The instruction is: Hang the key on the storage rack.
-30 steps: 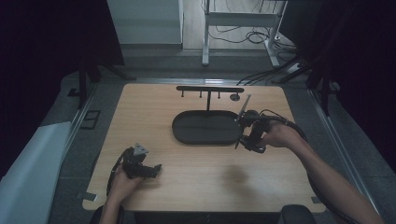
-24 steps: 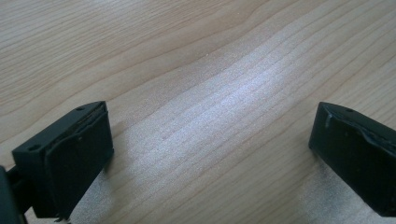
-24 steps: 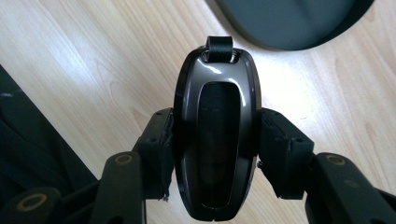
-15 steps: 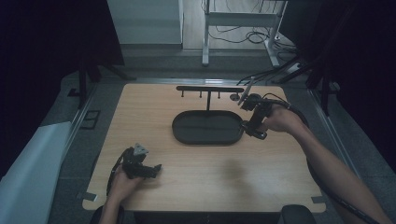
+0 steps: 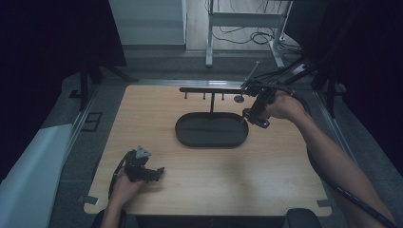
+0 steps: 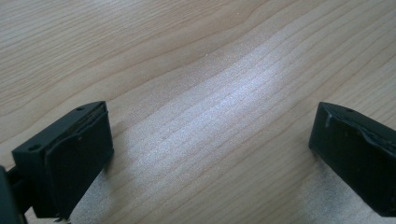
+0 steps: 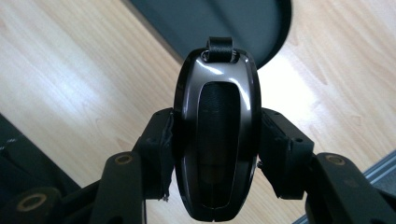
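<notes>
A lab or test room, by the look of it: a plain wooden counter [image 5: 204, 190] stands alone on grey floor, dark curtains [image 5: 52, 38] hang at both sides, cables [image 5: 242, 35] trail under a metal-framed bench [image 5: 247, 19] behind, and tape marks [image 5: 90, 199] sit at the counter's corners.

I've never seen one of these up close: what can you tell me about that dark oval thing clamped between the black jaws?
The key fob is a glossy dark oval shell with a matte black inset down its middle and a small fabric loop on top. The right hand-held gripper is shut on its two sides, holding it upright above the wooden table, near the black tray.
</notes>
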A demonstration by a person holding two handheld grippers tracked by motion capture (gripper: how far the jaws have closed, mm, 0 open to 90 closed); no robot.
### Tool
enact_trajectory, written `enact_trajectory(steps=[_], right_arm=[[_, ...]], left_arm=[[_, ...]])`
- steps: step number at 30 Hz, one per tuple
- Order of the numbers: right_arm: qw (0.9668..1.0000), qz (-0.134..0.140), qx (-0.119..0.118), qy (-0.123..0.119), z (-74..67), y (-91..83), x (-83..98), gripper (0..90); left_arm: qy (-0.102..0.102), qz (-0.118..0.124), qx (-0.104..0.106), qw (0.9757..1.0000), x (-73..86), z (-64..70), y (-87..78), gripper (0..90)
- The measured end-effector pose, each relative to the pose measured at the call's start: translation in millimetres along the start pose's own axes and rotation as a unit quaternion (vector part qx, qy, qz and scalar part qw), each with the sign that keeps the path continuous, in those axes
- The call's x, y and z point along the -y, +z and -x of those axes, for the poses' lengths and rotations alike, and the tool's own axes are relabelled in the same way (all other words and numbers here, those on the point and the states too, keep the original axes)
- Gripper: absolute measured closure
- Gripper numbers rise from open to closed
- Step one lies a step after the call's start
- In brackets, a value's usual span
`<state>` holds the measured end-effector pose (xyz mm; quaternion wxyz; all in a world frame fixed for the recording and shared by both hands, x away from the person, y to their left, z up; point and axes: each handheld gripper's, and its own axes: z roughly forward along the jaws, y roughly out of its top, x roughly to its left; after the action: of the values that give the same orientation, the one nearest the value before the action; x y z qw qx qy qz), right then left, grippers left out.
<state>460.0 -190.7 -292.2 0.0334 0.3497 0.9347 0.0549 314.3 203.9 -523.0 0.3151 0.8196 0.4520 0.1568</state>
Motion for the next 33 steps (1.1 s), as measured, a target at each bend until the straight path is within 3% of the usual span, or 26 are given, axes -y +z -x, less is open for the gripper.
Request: enact_trajectory(steps=[9, 19, 33], right_arm=[[0.9998, 0.006, 0.001, 0.020, 15.0, -7.1, -9.6, 48.7], [0.9992, 0.010, 0.013, 0.035, 24.4, -21.1, -19.8, 48.7], [0.9986, 0.020, 0.013, 0.048, 31.6, -28.0, -31.4, 48.7]], left_arm=[[-0.001, 0.001, 0.000, 1.0000, 0.1, 0.3, 0.2, 0.0], [0.001, 0.000, 0.000, 1.0000, 0.0, 0.1, 0.1, 0.0], [0.000, 0.001, 0.000, 1.0000, 0.1, 0.3, 0.2, 0.0]])
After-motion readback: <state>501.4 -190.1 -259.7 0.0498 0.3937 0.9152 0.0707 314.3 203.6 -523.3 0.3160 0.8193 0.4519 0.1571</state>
